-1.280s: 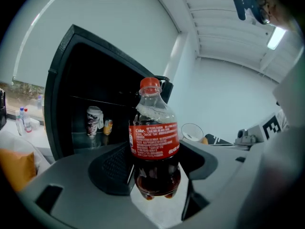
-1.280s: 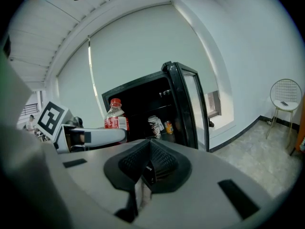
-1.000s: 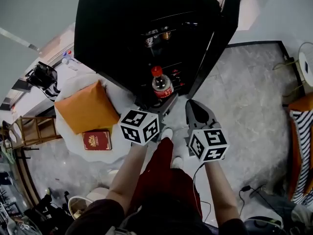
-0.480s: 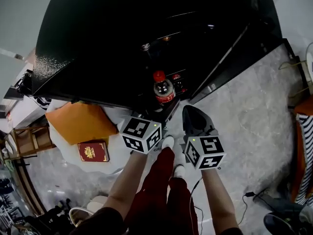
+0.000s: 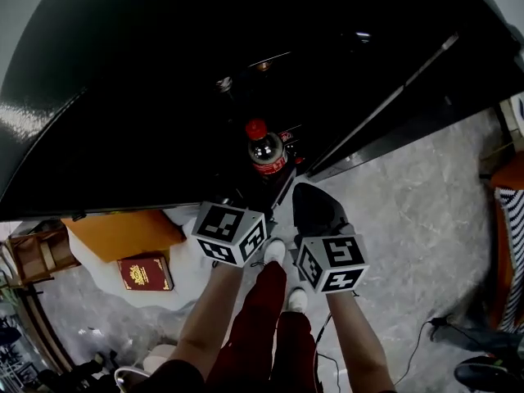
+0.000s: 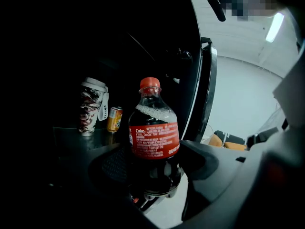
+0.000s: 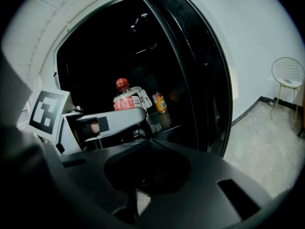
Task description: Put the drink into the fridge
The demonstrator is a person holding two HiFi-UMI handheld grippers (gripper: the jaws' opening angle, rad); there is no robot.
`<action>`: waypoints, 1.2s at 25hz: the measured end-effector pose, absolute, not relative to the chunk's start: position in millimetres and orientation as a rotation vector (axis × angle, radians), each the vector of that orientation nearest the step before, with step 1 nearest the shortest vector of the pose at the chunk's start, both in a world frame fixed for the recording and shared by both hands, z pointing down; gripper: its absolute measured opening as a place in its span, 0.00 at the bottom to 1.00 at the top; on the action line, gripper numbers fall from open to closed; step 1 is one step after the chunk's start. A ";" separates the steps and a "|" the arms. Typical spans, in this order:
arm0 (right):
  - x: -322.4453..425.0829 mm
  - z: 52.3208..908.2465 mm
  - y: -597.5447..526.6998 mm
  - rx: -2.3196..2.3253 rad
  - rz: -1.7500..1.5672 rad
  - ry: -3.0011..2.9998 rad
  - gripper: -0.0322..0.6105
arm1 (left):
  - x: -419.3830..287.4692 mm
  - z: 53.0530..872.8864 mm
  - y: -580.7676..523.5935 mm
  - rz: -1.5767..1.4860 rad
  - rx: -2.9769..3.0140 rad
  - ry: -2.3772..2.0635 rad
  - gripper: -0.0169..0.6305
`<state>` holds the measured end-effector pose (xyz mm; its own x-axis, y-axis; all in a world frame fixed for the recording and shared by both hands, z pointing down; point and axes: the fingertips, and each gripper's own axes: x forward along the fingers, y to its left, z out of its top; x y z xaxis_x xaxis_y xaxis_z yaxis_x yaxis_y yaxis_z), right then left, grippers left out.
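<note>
Red-capped, red-labelled plastic cola bottle (image 6: 153,128) upright, pinched low between the left gripper's (image 6: 155,162) jaws, held at the mouth of the open black fridge (image 5: 147,97). Right gripper (image 7: 147,144) alongside: jaws pressed together, nothing between them.

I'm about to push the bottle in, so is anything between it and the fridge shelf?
Nothing visible blocks it. The door is open, and the bottle faces the shelf. In the left gripper view, a cup and a can stand on it left of the bottle; keep right of them.
</note>
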<state>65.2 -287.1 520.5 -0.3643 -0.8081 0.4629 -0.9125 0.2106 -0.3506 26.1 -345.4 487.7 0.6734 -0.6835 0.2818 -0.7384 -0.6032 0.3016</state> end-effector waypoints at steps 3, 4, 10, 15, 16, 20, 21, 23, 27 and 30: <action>64.0 528.9 -297.2 1.660 0.864 -2.281 0.08 | 26.6 493.3 -353.7 0.189 2.512 -1.125 0.51; 63.7 530.9 -300.2 1.659 0.859 -2.277 0.08 | 26.4 495.3 -356.4 0.192 2.519 -1.134 0.51; 66.0 538.0 -319.2 1.679 0.849 -2.253 0.08 | 24.3 503.2 -379.5 0.204 2.552 -1.184 0.51; 61.3 540.0 -325.4 1.678 0.829 -2.242 0.08 | 21.6 502.8 -397.8 0.198 2.565 -1.232 0.51; 60.9 540.2 -326.0 1.678 0.828 -2.239 0.08 | 21.6 503.2 -401.6 0.201 2.565 -1.239 0.51; 60.8 540.8 -328.9 1.672 0.832 -2.226 0.08 | 22.3 503.2 -417.4 0.201 2.554 -1.262 0.51; 60.6 540.8 -329.6 1.671 0.831 -2.224 0.08 | 22.2 502.5 -421.1 0.199 2.555 -1.268 0.51; 61.6 541.5 -331.3 1.675 0.831 -2.220 0.08 | 23.4 501.6 -429.0 0.195 2.555 -1.278 0.51; 64.5 544.4 -335.4 1.696 0.840 -2.209 0.08 | 30.2 503.0 -448.1 0.196 2.559 -1.304 0.51; 64.2 548.0 -337.1 1.693 0.851 -2.207 0.08 | 35.9 506.1 -462.3 0.209 2.565 -1.327 0.51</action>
<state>64.2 -337.1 548.0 -0.3051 -0.8037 0.5108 -0.9386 0.1630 -0.3041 35.9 -462.3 506.1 0.5758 -0.7822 0.2378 -0.8175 -0.5559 0.1509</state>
